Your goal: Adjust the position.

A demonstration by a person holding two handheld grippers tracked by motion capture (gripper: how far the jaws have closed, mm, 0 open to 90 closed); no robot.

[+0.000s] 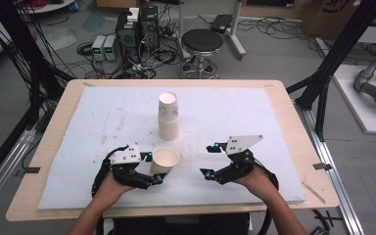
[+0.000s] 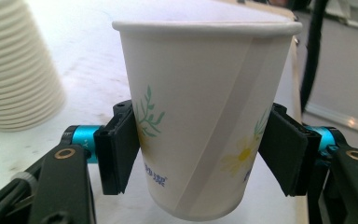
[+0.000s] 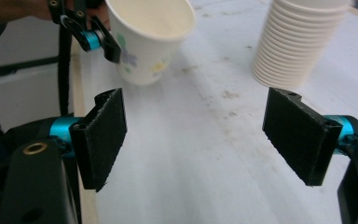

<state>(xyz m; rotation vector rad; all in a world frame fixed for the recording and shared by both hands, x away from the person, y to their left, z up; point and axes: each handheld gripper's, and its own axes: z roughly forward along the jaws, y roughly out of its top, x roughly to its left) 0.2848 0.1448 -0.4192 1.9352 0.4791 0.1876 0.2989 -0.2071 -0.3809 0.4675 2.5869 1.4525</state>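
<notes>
A single paper cup (image 1: 165,157) with a flower print stands upright near the front of the white mat (image 1: 103,117). My left gripper (image 1: 154,168) is shut on it, one pad on each side of the cup (image 2: 205,116) about halfway down its wall. A tall stack of nested paper cups (image 1: 169,117) stands just behind it, and shows as a stack (image 2: 14,70) at the left edge of the left gripper view. My right gripper (image 1: 207,160) hovers open to the right of the cup, nothing between its pads (image 3: 102,135). The right gripper view shows the cup (image 3: 149,37) and the stack (image 3: 303,42) ahead.
The mat covers a wooden table (image 1: 293,122) with bare wood margins all round. Beyond the far edge are a black stool (image 1: 202,41), computer boxes (image 1: 137,29) and floor cables. Black frame posts (image 1: 323,93) stand at the right.
</notes>
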